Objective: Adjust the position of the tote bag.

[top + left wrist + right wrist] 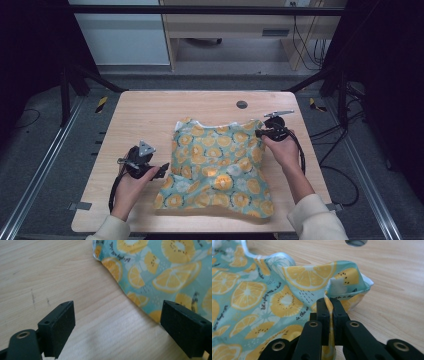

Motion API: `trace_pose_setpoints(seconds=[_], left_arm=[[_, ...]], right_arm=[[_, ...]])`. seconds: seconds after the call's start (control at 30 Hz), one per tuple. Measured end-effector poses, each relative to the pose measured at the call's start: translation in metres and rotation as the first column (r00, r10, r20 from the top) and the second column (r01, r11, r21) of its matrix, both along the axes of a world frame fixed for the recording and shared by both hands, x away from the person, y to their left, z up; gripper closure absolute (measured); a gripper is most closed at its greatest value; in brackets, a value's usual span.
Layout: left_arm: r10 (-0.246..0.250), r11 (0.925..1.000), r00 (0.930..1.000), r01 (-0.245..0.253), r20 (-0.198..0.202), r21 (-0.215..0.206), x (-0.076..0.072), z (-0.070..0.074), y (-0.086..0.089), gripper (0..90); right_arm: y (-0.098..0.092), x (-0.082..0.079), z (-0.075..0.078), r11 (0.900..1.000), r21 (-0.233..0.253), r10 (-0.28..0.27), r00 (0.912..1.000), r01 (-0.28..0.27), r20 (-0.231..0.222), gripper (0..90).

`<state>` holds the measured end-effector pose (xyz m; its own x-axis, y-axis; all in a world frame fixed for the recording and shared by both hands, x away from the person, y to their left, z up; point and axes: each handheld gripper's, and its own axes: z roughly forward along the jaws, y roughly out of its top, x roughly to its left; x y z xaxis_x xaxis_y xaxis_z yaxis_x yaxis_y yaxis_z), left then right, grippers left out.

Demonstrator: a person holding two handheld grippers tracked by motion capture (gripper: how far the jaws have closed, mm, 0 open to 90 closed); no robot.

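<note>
You have a light wooden table [150, 115] with rounded corners in front of you, its grain running across. A small round grey grommet [242, 104] sits in the tabletop near the far edge, a little right of centre; you can see it again at the top of the right gripper view [355, 242]. A few faint dark scuff marks [33, 297] show on the wood in the left gripper view. Beyond the table lies grey carpeted floor [45, 145], with black cables [305, 45] hanging near a wooden desk [225, 25] at the back.
</note>
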<state>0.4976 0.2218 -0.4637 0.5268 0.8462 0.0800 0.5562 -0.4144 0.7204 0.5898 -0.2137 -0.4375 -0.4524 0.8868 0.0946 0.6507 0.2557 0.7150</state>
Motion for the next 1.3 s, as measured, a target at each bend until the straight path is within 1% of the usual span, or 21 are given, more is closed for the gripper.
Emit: trace_pose_setpoints(seconds=[0.07, 0.1, 0.13, 0.17, 0.23, 0.3, 0.33, 0.37, 0.43, 0.47, 0.5, 0.53, 0.6, 0.67, 0.7, 0.77, 0.9, 1.0, 1.03, 1.07, 1.3], left_arm=[[-0.003, 0.9999, 1.0000, 0.003, -0.001, -0.012, 0.013, 0.006, -0.006, 14.7], [-0.003, 0.9999, 1.0000, 0.003, -0.001, -0.012, 0.013, 0.006, -0.006, 14.7], [-0.008, 1.0000, 0.9999, 0.008, -0.006, 0.002, 0.019, 0.008, -0.007, 14.7], [-0.006, 1.0000, 0.9999, 0.006, -0.009, -0.001, 0.023, 0.010, -0.008, 14.8], [0.000, 0.9998, 0.9998, 0.000, -0.019, -0.022, 0.034, 0.012, -0.012, 15.7], [0.005, 0.9997, 0.9996, -0.006, -0.028, -0.025, 0.045, 0.015, -0.015, 16.5], [0.008, 0.9996, 0.9994, -0.009, -0.035, -0.027, 0.058, 0.017, -0.020, 17.6], [0.008, 0.9996, 0.9994, -0.009, -0.035, -0.027, 0.058, 0.017, -0.020, 17.6], [0.015, 0.9987, 0.9991, -0.017, -0.040, -0.048, 0.069, 0.019, -0.025, 17.8], [0.012, 0.9985, 0.9989, -0.014, -0.046, -0.054, 0.078, 0.020, -0.029, 20.9], [0.012, 0.9985, 0.9989, -0.014, -0.046, -0.054, 0.078, 0.020, -0.029, 21.6], [0.016, 0.9974, 0.9984, -0.020, -0.054, -0.070, 0.086, 0.021, -0.034, 23.2], [0.013, 0.9974, 0.9982, -0.017, -0.059, -0.071, 0.089, 0.021, -0.036, 26.8], [0.002, 0.9963, 0.9971, -0.008, -0.076, -0.085, 0.094, 0.020, -0.038, 33.8], [-0.006, 0.9955, 0.9960, -0.002, -0.089, -0.095, 0.097, 0.019, -0.040, 33.8], [-0.016, 0.9961, 0.9943, 0.007, -0.105, -0.088, 0.101, 0.015, -0.043, 35.7], [-0.012, 0.9966, 0.9904, 0.001, -0.138, -0.082, 0.109, 0.005, -0.048, 34.9], [-0.013, 0.9939, 0.9871, -0.005, -0.159, -0.110, 0.113, -0.003, -0.052, 31.3], [-0.013, 0.9939, 0.9871, -0.005, -0.159, -0.110, 0.113, -0.003, -0.052, 30.4], [-0.008, 0.9906, 0.9871, -0.014, -0.160, -0.136, 0.114, -0.005, -0.052, 30.3], [0.000, 0.9911, 0.9849, -0.023, -0.173, -0.131, 0.117, -0.012, -0.053, 29.0]], right_arm=[[0.003, -0.005, 0.005, 0.999, -0.025, 0.031, 0.9989, -0.030, 0.035, 88.4], [0.003, -0.005, 0.005, 0.999, -0.025, 0.031, 0.9989, -0.030, 0.035, 88.4], [0.004, -0.008, 0.007, 0.998, -0.037, 0.043, 0.9983, -0.042, 0.040, 88.5], [0.006, -0.010, 0.008, 0.998, -0.043, 0.055, 0.9977, -0.054, 0.040, 88.5], [0.008, -0.012, 0.009, 0.996, -0.054, 0.074, 0.9965, -0.072, 0.039, 88.5], [0.009, -0.012, 0.008, 0.994, -0.068, 0.085, 0.9958, -0.082, 0.036, 88.3], [0.010, -0.012, 0.008, 0.993, -0.079, 0.090, 0.9953, -0.086, 0.037, 88.3], [0.010, -0.012, 0.008, 0.993, -0.079, 0.090, 0.9953, -0.086, 0.037, 88.3], [0.011, -0.012, 0.007, 0.992, -0.089, 0.095, 0.9946, -0.092, 0.040, 88.1], [0.012, -0.012, 0.006, 0.991, -0.099, 0.099, 0.9941, -0.094, 0.044, 87.9], [0.012, -0.012, 0.006, 0.991, -0.099, 0.099, 0.9941, -0.094, 0.044, 87.9], [0.012, -0.013, 0.007, 0.990, -0.103, 0.104, 0.9936, -0.099, 0.044, 87.8], [0.011, -0.013, 0.007, 0.989, -0.107, 0.107, 0.9930, -0.101, 0.050, 87.7], [0.010, -0.014, 0.008, 0.989, -0.110, 0.105, 0.9934, -0.099, 0.048, 87.5], [0.010, -0.014, 0.008, 0.989, -0.110, 0.105, 0.9934, -0.099, 0.048, 87.5], [0.008, -0.013, 0.008, 0.989, -0.111, 0.106, 0.9932, -0.100, 0.048, 87.4], [0.006, -0.014, 0.008, 0.990, -0.105, 0.102, 0.9937, -0.097, 0.046, 87.1], [0.005, -0.014, 0.006, 0.988, -0.114, 0.108, 0.9932, -0.103, 0.043, 86.4], [0.005, -0.014, 0.006, 0.988, -0.114, 0.108, 0.9932, -0.103, 0.043, 86.4], [0.004, -0.014, 0.005, 0.989, -0.107, 0.105, 0.9937, -0.100, 0.040, 86.2], [0.004, -0.013, 0.004, 0.990, -0.104, 0.102, 0.9941, -0.098, 0.037, 86.0]])
